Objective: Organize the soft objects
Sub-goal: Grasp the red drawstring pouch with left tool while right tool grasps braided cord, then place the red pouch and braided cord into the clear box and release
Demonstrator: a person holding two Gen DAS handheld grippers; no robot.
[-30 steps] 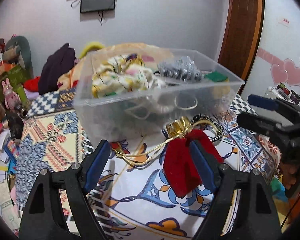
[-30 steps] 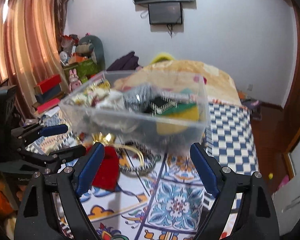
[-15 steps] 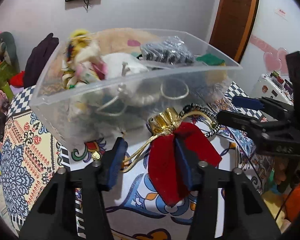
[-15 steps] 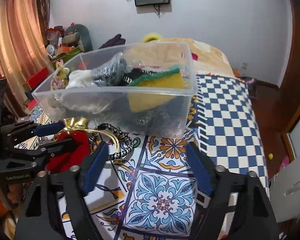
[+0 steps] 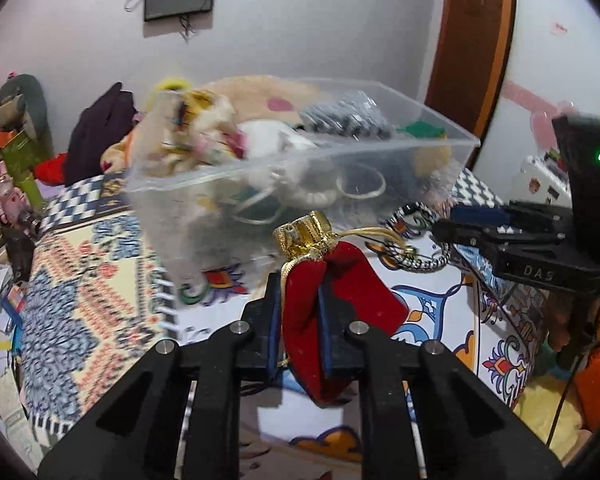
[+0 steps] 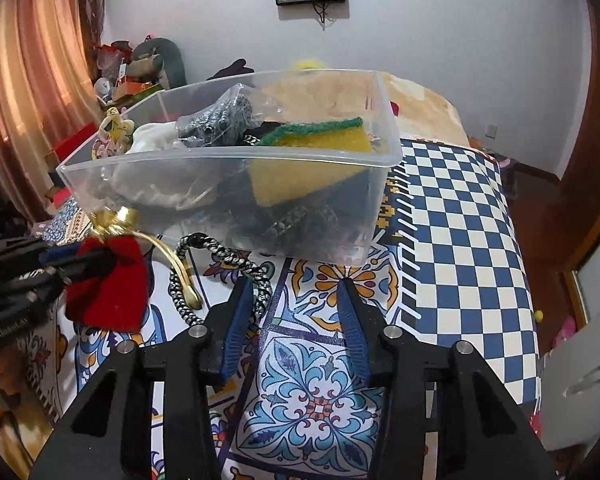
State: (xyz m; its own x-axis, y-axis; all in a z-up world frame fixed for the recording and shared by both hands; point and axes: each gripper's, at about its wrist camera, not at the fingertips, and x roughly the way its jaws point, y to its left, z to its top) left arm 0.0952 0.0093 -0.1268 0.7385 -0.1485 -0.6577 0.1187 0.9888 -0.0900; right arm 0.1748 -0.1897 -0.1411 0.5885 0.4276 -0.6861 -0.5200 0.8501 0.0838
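Left hand-held gripper (image 5: 298, 300): black plastic frame, blue finger pads (image 5: 274, 312), silver screws. Right hand-held gripper (image 6: 294, 332): same build; in left view, "DAS" lettering, green light on housing.

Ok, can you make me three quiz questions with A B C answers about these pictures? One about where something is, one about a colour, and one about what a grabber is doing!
1. Where is the yellow sponge?
A. In the clear bin
B. On the floor
C. In the right gripper

2. What colour is the pouch?
A. Green
B. Red with a gold top
C. White

3. What is the left gripper doing?
A. Hanging open
B. Gripping the bin
C. Pinching the pouch

Answers: 1 A, the sponge leans on the bin's inner wall. 2 B, red cloth with gold trim and cord. 3 C, its jaws squeeze the red cloth between them, while the right gripper's jaws are apart with nothing in them.
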